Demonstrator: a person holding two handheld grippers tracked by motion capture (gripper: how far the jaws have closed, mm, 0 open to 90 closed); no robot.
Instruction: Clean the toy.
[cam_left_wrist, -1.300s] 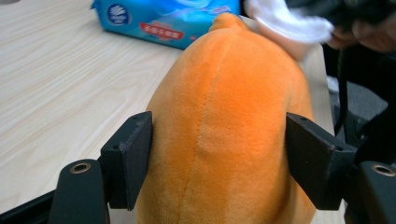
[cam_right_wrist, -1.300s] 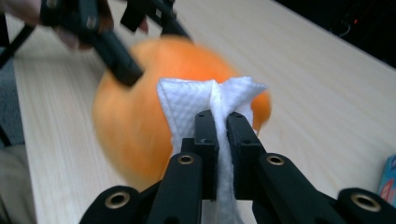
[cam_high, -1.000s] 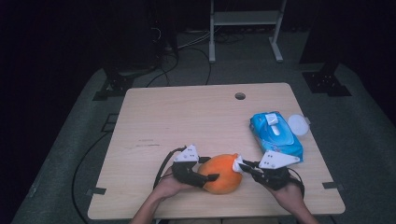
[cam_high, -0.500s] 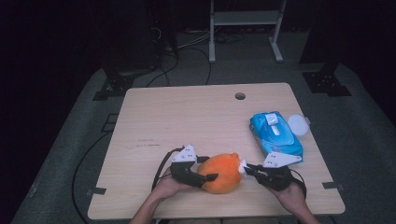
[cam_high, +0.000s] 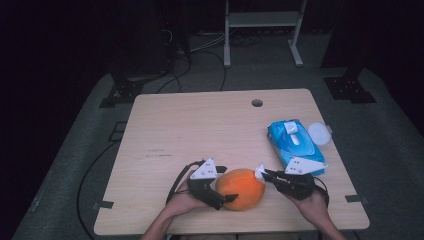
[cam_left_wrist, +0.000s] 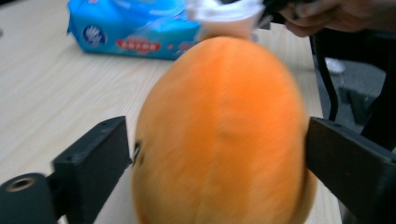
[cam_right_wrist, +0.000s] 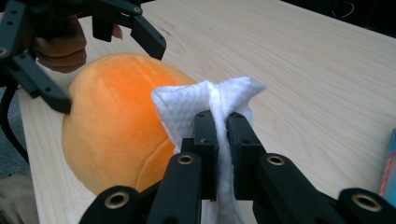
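One orange plush ball (cam_high: 242, 188) lies on the wooden bench (cam_high: 200, 130) at its near edge, directly between the two tools. The left tool (cam_high: 226, 191) grips the ball across its width: in the left gripper view the ball (cam_left_wrist: 219, 135) sits between the two black jaws, one pressed against each flank. The right tool (cam_high: 261, 173) stands just to the other side of the ball, its jaws drawn narrow and clamped on one folded white wipe (cam_right_wrist: 210, 105); in the right gripper view the wipe rises between the jaws and its free fold rests against the surface of the ball (cam_right_wrist: 112, 121), with the left tool (cam_right_wrist: 114, 60) beyond it, astride the ball. One blue wet-wipe pack (cam_high: 295, 145) lies just beyond the right tool, and one round white lid (cam_high: 319, 133) lies beside the far corner of that pack, at the bench edge. The same pack (cam_left_wrist: 135, 28) appears beyond the ball in the left gripper view. The ball is blurred in the left gripper view, and its lower part is cut off by the frame edge; the pack's label print cannot be read. In the high view the right tool's grey plate covers the pack's near corner, and both forearms are cut off at the bottom edge.
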